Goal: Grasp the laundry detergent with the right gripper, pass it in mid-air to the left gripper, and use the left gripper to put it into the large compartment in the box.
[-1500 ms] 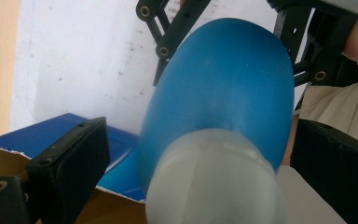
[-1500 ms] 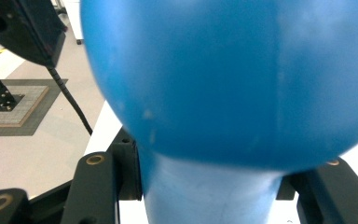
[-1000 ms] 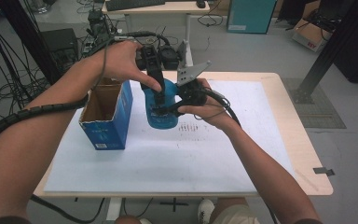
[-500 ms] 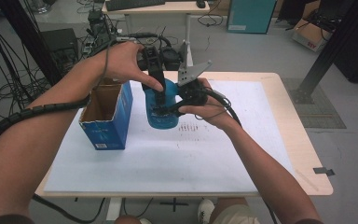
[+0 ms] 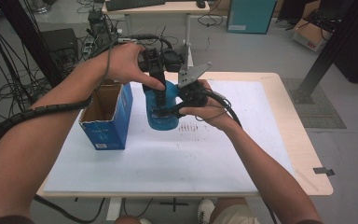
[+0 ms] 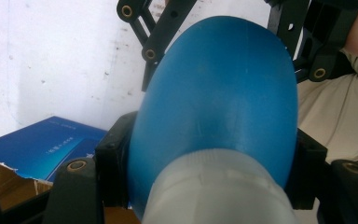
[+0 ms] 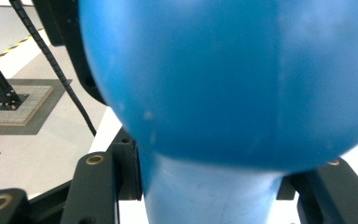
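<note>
A blue plastic bottle [image 5: 162,116] with a pale cap [image 6: 214,196] is held up over the white-covered table, near its far edge. My left gripper [image 5: 155,93] comes down on it from above. Its jaws have just been closing, and its pads [image 6: 113,161] now press both sides of the bottle [image 6: 219,93] close to the cap. My right gripper [image 5: 171,110] comes in from the right and is shut on a narrower part of the bottle [image 7: 223,70], with a jaw on each side.
An open blue cardboard box [image 5: 106,116] stands just left of the bottle, and its torn flap [image 6: 9,172] lies below my left gripper. The white sheet [image 5: 205,154] covers the table, with a wooden rim [image 5: 307,154] at the right. Cables and a desk lie beyond.
My left gripper's jaws have closed in on the bottle near its cap. Both hands and the bottle have stayed where they were.
</note>
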A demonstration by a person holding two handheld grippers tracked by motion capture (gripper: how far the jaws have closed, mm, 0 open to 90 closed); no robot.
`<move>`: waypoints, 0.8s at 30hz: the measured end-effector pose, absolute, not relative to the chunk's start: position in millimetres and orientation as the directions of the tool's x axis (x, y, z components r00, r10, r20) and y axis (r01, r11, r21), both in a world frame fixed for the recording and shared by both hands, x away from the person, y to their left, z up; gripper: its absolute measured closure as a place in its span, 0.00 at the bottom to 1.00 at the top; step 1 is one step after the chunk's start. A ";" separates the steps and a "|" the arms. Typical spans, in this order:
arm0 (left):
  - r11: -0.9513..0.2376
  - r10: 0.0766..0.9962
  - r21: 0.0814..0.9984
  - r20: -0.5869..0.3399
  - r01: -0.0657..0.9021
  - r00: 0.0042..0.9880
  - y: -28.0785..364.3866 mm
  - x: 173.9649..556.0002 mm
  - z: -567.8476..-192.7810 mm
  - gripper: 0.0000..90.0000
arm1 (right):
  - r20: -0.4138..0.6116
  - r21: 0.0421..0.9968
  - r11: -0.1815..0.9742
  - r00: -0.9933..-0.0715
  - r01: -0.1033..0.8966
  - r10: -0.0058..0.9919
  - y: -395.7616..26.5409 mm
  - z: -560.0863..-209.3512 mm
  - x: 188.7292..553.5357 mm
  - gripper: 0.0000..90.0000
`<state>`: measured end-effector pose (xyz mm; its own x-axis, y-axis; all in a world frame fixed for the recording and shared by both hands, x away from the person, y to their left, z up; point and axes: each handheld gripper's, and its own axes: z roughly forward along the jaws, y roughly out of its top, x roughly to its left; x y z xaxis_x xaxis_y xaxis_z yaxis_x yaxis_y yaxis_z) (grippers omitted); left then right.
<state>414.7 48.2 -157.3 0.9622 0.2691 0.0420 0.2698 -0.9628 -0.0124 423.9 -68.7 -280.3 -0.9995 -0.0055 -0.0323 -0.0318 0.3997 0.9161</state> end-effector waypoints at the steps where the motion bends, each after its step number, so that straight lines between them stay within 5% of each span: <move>1: -0.964 0.265 -0.015 0.043 0.266 0.963 48.1 414.8 -157.2 0.38 | -0.032 0.917 0.399 -0.999 -0.031 -0.005 -68.7 -280.4 423.8 0.49; 24: -0.965 0.260 -0.025 0.039 0.261 0.965 46.5 415.2 -158.9 0.38 | -0.033 0.913 0.406 -0.999 -0.033 -0.006 -69.5 -281.5 423.5 0.49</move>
